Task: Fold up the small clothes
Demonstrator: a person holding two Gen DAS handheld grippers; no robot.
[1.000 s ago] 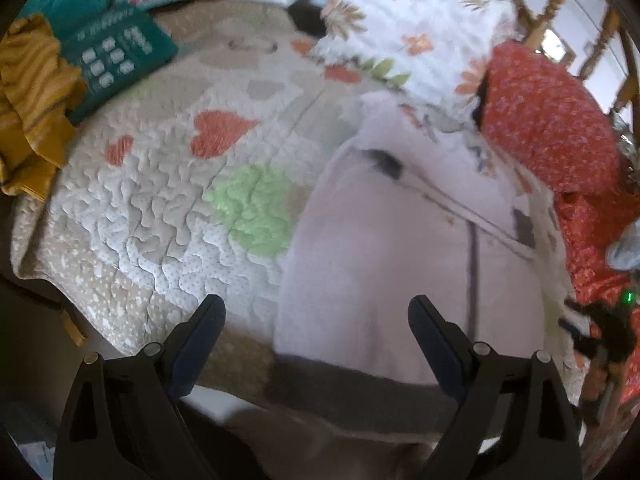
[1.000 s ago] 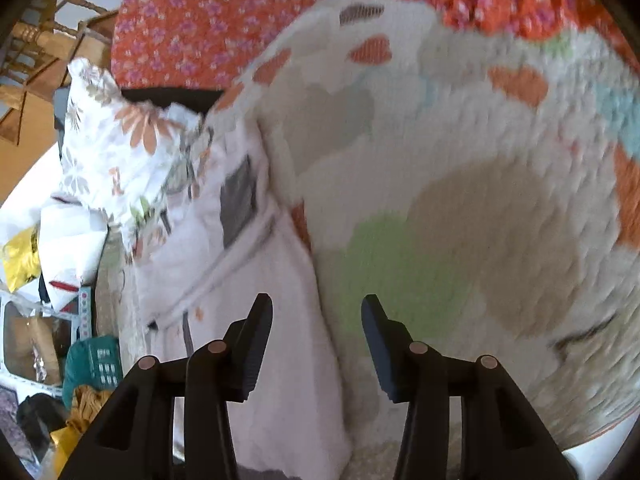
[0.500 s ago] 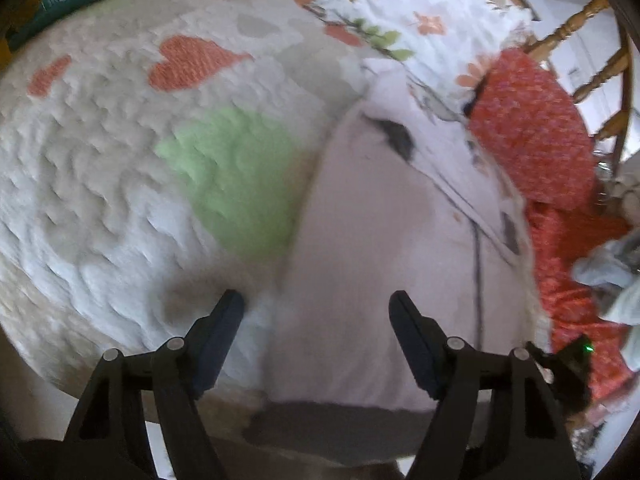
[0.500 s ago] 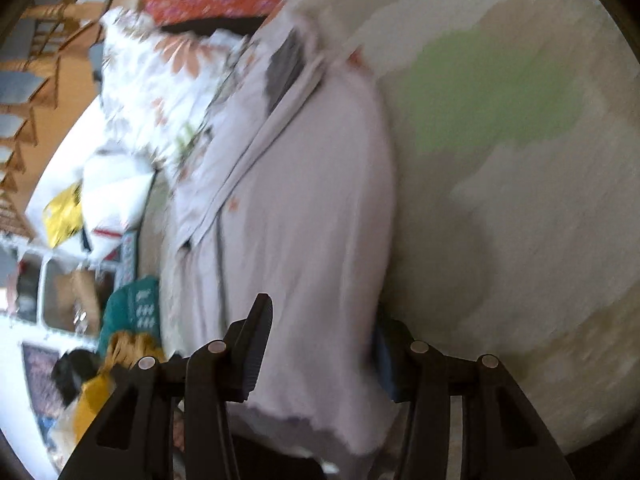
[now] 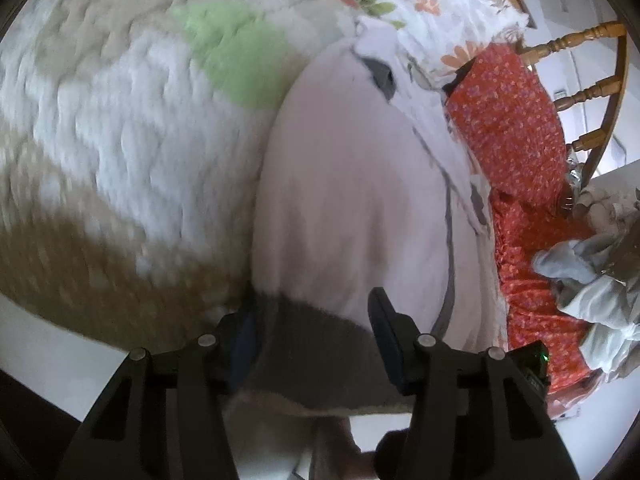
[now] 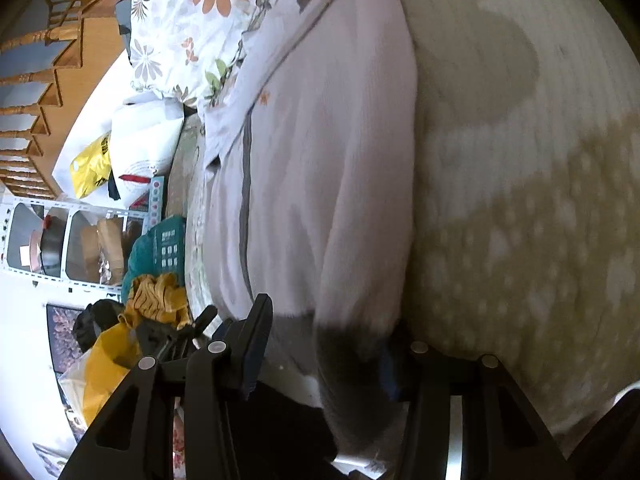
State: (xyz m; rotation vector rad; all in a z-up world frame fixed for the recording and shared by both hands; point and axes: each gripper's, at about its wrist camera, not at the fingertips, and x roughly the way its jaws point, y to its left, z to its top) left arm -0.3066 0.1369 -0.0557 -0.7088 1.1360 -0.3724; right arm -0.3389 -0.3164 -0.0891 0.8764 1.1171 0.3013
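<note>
On the quilted bed (image 5: 120, 128) lies the pale lilac garment (image 5: 352, 184), grey band at its near hem. My left gripper (image 5: 312, 332) has just been closing its jaws astride that hem; my right gripper (image 6: 324, 344) straddles it too (contact unclear for both). Only the right view shows the yellow clothes (image 6: 156, 296).

a pale lilac garment (image 5: 360, 184) with a dark grey hem band (image 5: 320, 344) lies spread flat on a quilted bed, stretching away from each hand-held gripper. the grey hem sits nearest, between the jaws of both; a thin grey seam (image 6: 245, 184) runs lengthwise toward its far, rumpled end.
</note>
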